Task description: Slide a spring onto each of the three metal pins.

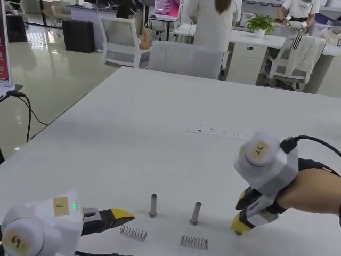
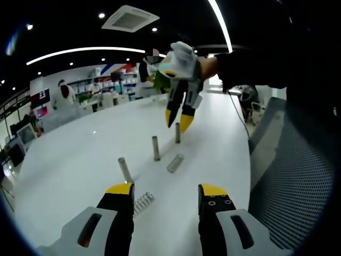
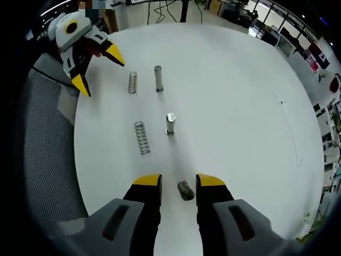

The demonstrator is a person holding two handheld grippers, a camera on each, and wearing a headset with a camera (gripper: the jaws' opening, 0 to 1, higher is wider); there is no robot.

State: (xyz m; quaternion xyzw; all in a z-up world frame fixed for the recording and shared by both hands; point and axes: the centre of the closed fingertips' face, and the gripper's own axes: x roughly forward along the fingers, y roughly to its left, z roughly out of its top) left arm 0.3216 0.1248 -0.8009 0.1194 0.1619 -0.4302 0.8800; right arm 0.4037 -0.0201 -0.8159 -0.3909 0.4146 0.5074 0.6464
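Although two springs lie loose, the task looks about a third done at most, with two pins plainly bare. At the left, the left gripper [image 1: 118,217] hovers low over the table [image 1: 160,133], its jaws apart with nothing between them. Just to its right the first spring [image 1: 133,232] lies flat, its long axis running across the bench from left to right, near the foot of the left pin [image 1: 153,205], which stands upright. The second spring [image 1: 194,242] lies flat on much the same line, in front of the upright middle pin [image 1: 196,212]. Farthest right, the right gripper [image 3: 179,180] points down, jaws apart on either side of the third pin [image 3: 185,190]. That pin looks ribbed, as though a spring already sits on it, but I cannot be sure.
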